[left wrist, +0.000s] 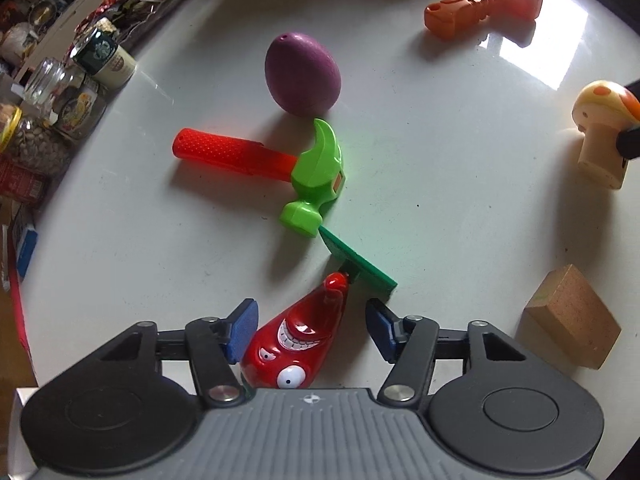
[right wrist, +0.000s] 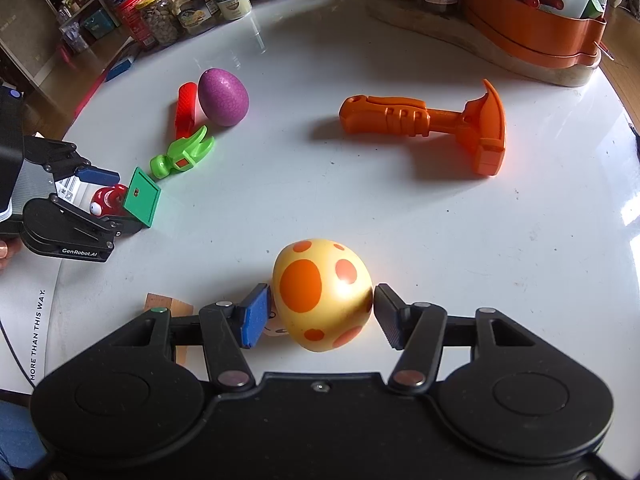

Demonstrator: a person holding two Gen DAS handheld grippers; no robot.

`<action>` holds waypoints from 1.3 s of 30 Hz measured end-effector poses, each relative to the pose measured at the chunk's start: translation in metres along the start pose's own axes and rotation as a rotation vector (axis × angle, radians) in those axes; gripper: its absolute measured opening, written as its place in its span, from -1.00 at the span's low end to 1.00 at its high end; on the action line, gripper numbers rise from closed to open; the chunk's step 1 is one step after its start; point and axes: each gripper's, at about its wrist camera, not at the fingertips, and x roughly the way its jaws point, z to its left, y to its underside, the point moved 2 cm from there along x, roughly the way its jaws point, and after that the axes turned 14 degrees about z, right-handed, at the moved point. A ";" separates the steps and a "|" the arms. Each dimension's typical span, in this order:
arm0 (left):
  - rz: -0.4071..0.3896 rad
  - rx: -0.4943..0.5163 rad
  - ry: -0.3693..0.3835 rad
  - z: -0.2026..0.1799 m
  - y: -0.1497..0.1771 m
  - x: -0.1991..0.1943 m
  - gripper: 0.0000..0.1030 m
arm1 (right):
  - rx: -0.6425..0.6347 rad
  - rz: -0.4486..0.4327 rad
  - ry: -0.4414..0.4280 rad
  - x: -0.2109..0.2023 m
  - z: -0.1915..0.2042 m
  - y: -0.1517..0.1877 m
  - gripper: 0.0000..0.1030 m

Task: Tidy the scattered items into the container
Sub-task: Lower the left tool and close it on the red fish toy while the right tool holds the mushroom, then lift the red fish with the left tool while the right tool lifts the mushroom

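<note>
Left wrist: red chili toy (left wrist: 298, 344) lies on the surface between the left tool's (left wrist: 312, 326) parted pads, one touching; stem points away toward its green base (left wrist: 358, 262). Hard, glossy, light; grip the fat middle.

Right wrist: right tool (right wrist: 322, 314) clamped across the mushroom toy (right wrist: 322, 294), cap facing away.

Right gripper (right wrist: 322, 312) clamps spotted yellow mushroom cap (right wrist: 322, 294), pads on both sides. Wooden block (right wrist: 168, 306) behind left finger. Orange toy hammer (right wrist: 432, 124) on white table (right wrist: 360, 208), well apart. Far left: left gripper (right wrist: 116, 200) around red chili toy (right wrist: 106, 200) on green base (right wrist: 142, 196), beside green-headed hammer (right wrist: 182, 156) and purple egg (right wrist: 223, 97).
</note>
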 end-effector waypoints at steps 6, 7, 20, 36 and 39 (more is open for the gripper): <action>0.013 -0.124 0.062 -0.020 0.003 -0.006 -0.44 | -0.010 -0.001 0.012 -0.001 0.002 0.001 0.08; 0.007 -0.140 0.067 -0.026 0.004 -0.008 -0.44 | -0.011 -0.001 0.014 -0.001 0.003 0.001 0.08; -0.044 -0.453 0.132 -0.067 0.024 -0.022 -0.45 | -0.053 -0.019 0.016 -0.007 0.005 0.009 -0.07; -0.074 -0.541 0.164 -0.057 0.039 -0.027 -0.54 | -0.055 -0.036 0.058 -0.001 0.000 0.004 0.34; -0.077 -0.539 0.169 -0.058 0.040 -0.025 -0.54 | -0.044 -0.032 0.057 0.006 -0.002 0.002 0.34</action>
